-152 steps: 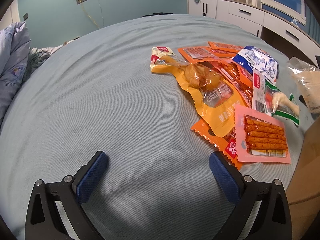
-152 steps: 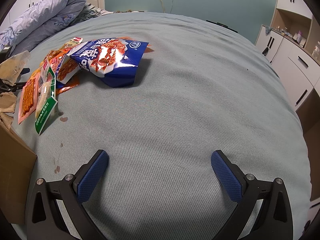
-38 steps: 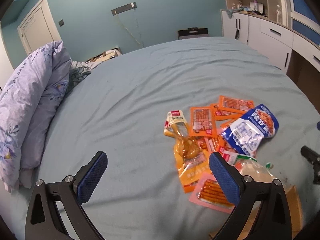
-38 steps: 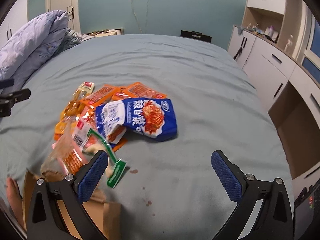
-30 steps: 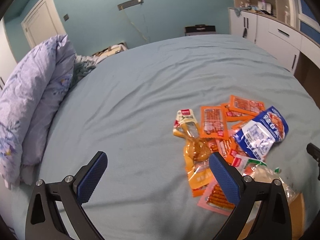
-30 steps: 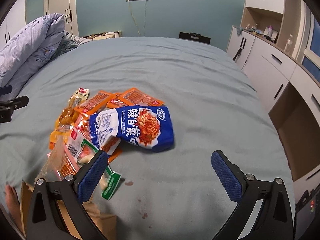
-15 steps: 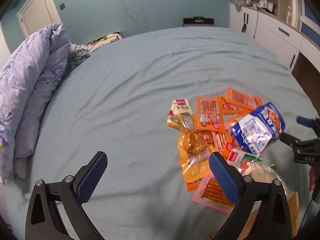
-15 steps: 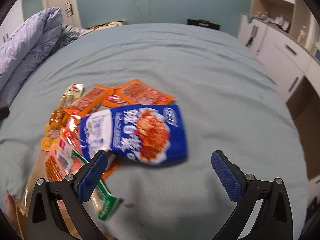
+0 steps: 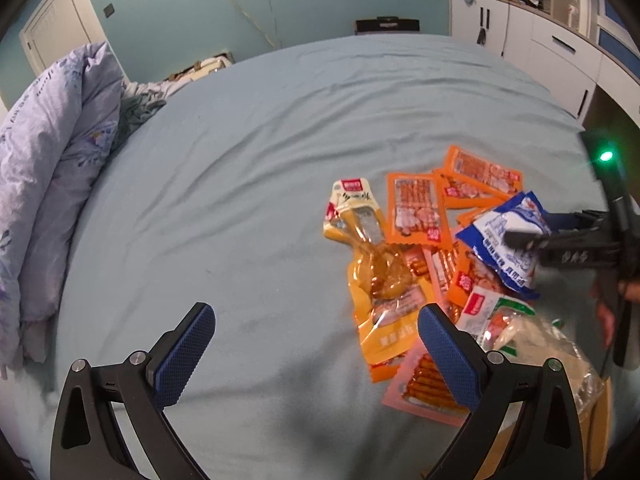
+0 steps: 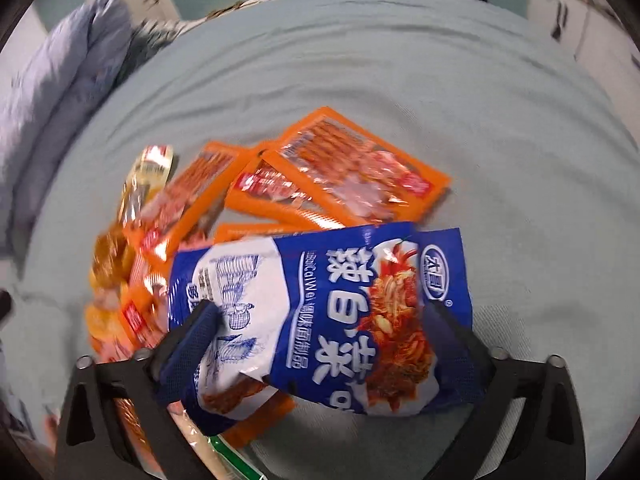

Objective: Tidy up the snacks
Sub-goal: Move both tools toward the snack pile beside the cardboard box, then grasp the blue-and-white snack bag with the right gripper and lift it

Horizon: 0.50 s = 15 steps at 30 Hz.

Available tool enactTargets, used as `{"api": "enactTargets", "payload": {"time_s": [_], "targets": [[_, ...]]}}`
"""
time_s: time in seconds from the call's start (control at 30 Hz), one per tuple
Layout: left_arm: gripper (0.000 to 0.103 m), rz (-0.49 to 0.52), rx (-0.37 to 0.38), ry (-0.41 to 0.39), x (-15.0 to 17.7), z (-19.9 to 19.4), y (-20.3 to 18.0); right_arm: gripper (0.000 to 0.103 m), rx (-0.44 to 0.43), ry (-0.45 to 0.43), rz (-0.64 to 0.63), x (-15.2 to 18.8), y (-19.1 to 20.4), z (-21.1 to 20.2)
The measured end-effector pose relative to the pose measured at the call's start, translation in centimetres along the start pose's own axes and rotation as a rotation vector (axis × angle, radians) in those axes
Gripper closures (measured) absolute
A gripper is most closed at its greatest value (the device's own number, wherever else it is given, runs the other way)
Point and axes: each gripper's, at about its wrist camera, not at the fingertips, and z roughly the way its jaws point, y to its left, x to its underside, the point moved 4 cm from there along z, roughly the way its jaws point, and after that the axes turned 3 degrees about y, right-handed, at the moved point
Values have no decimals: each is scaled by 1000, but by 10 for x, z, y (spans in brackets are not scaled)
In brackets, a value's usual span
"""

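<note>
A pile of snack packets lies on the blue-grey bed (image 9: pixel 240 208). A blue and white snack bag (image 10: pixel 328 316) (image 9: pixel 508 240) lies on top of it. My right gripper (image 10: pixel 320 344) (image 9: pixel 528 236) is open, with the bag between its two fingers. Several orange packets (image 10: pixel 360 172) (image 9: pixel 416 208) lie behind the bag. A yellow packet (image 9: pixel 380 280) lies at the pile's left side. My left gripper (image 9: pixel 316 344) is open and empty, raised above the bed left of the pile.
A cardboard box (image 9: pixel 600 412) stands at the bed's near right edge. A clear bag (image 9: pixel 552 344) and a pink packet (image 9: pixel 420 384) lie by it. A folded quilt (image 9: pixel 48 184) lies at the left. White cabinets (image 9: pixel 540 36) stand at the back right.
My right gripper has dropped down and forward onto the blue and white bag, which now sits between its open fingers. The left gripper has stayed high, drifting slightly.
</note>
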Motion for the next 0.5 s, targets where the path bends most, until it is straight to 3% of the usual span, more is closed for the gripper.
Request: {"api": "enactTargets", "payload": {"time_s": [0.07, 0.1, 0.13, 0.3, 0.5], "targets": [[0, -7, 9, 15, 1, 4, -1, 34, -31, -18, 21, -2, -10, -7], [0, -12, 18, 23, 2, 7, -2, 62, -41, -37, 43, -4, -16, -14], [0, -11, 30, 32, 3, 10, -5, 74, -44, -43, 76, -6, -25, -20], [0, 19, 47, 81, 5, 32, -17, 86, -93, -36, 130, 4, -40, -37], [0, -58, 127, 101, 6, 32, -11, 95, -116, -218, 156, 17, -34, -107]]}}
